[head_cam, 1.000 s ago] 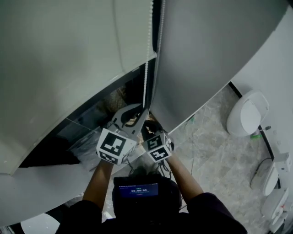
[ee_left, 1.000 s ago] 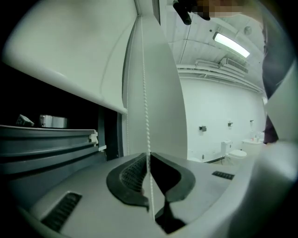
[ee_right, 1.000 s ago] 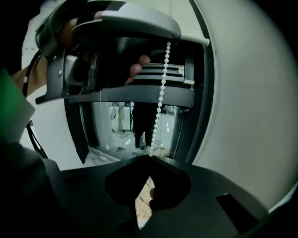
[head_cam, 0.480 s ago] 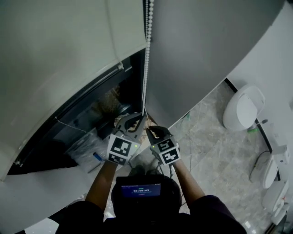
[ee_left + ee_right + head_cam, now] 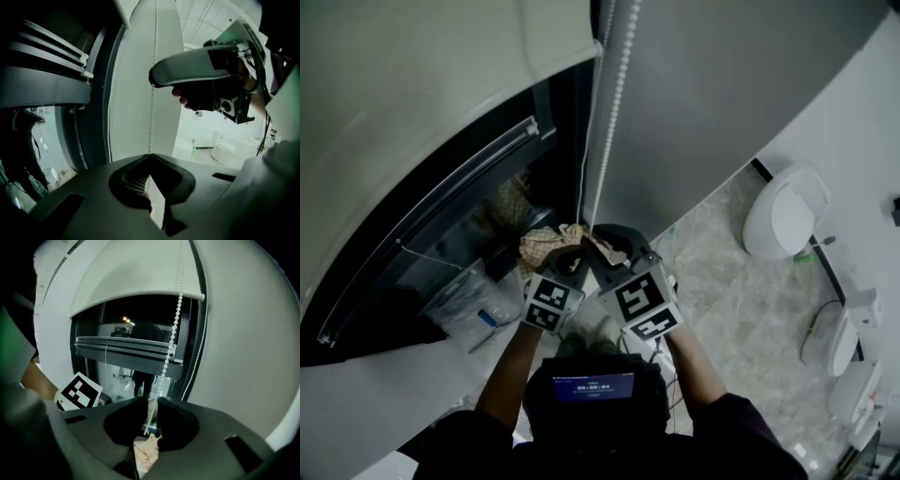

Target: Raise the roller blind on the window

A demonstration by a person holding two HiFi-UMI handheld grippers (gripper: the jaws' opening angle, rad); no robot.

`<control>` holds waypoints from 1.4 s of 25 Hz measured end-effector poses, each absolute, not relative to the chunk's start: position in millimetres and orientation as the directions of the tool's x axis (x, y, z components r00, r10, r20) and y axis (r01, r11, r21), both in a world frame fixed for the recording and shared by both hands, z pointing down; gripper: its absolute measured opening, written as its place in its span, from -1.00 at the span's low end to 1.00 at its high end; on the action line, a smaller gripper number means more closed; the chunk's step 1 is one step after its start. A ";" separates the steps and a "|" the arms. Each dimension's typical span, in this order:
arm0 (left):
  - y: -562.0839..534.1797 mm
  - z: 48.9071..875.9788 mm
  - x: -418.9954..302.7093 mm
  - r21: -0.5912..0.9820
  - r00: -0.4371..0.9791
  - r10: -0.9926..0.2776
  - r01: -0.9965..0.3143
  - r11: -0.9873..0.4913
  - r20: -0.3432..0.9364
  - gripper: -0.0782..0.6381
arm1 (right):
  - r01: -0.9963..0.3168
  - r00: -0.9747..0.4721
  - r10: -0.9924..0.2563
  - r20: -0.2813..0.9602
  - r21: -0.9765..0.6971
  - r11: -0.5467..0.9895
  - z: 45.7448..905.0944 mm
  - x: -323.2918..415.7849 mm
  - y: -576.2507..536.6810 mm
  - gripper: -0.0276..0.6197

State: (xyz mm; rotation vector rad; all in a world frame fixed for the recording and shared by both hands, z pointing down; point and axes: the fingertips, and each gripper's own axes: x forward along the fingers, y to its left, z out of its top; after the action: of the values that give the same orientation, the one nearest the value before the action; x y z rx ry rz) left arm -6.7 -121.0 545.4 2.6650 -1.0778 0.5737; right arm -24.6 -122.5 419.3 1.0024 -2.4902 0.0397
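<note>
The pale roller blind (image 5: 412, 94) hangs partly raised over a dark window, its bottom bar (image 5: 431, 220) slanting across the glass. The white bead chain (image 5: 614, 94) hangs down beside it to both grippers. My left gripper (image 5: 572, 258) is the lower one. In the left gripper view it (image 5: 150, 157) is shut on the bead chain (image 5: 153, 93), which runs straight up from its tips. My right gripper (image 5: 602, 234) sits just above it. Its jaws (image 5: 150, 401) are opening, with the chain (image 5: 174, 319) hanging loose in the narrow gap. The bottom bar (image 5: 126, 350) shows ahead.
A grey wall panel (image 5: 722, 94) stands right of the chain. White toilets (image 5: 783, 220) and more white ware (image 5: 839, 342) sit on the stone floor (image 5: 741, 309) at the right. A clear plastic bag (image 5: 469, 295) and crumpled brown stuff (image 5: 548, 242) lie below the window.
The blind's bottom bar has risen, baring more dark glass. My left gripper came down with the chain; the right one moved up above it and its jaws parted.
</note>
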 end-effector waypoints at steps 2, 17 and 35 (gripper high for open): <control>-119.3 545.3 -3.7 0.042 0.658 -0.618 -0.698 -0.715 0.430 -0.76 | -0.673 -0.612 -0.668 0.423 0.165 0.721 417.6 -25.2 -124.7 -0.78; -127.7 463.9 -50.0 0.157 0.701 -0.656 -0.707 -0.689 0.279 -0.75 | -0.686 -0.587 -0.616 0.525 0.082 0.723 493.3 -19.0 -141.0 -0.86; -129.7 380.4 -10.3 -0.012 0.772 -0.592 -0.606 -0.795 0.230 -0.75 | -0.651 -0.596 -0.442 0.670 -0.082 0.755 597.0 -33.7 -116.2 -0.86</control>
State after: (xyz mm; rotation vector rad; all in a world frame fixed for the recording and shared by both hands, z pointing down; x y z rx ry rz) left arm -10.3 -129.7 380.4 2.8982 -0.9804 0.3443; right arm -33.7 -116.2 597.0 0.8153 -2.3046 0.4236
